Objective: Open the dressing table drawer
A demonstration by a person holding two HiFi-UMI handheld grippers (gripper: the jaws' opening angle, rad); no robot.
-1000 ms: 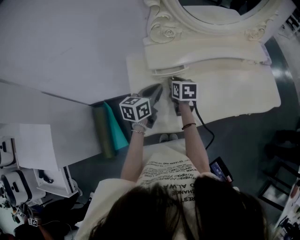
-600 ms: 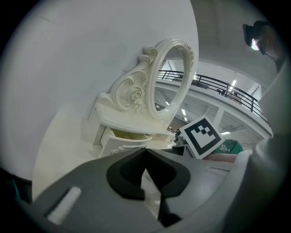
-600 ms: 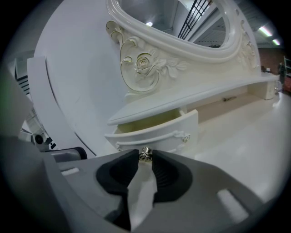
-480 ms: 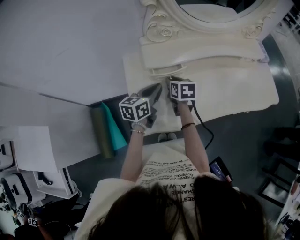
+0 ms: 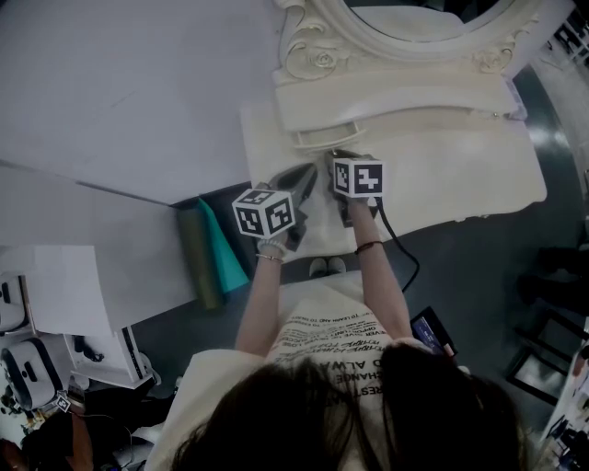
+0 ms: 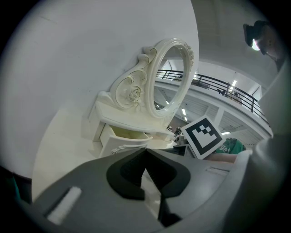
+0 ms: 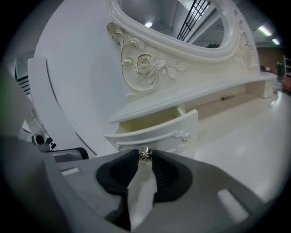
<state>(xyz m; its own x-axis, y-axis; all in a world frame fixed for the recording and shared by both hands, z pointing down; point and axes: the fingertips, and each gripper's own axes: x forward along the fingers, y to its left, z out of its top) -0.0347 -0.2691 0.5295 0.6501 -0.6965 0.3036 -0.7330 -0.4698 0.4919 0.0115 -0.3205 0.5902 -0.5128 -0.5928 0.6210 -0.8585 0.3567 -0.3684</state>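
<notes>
Two black fingers pinch the curved cream drawer's round metal knob.

Shirt print — "CHANGE", rest unclear.

Head view is rendered dim, grey, softly shadowed; gripper views are fisheye-warped, corners vignetted black; ceiling strip light is blown out, foreground slightly blurred

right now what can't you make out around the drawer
Inside the drawer: right gripper view, its own front hides any contents.
Knob: head view, the right gripper covers it.
Mirror: head view, cut off by the top edge.
</notes>
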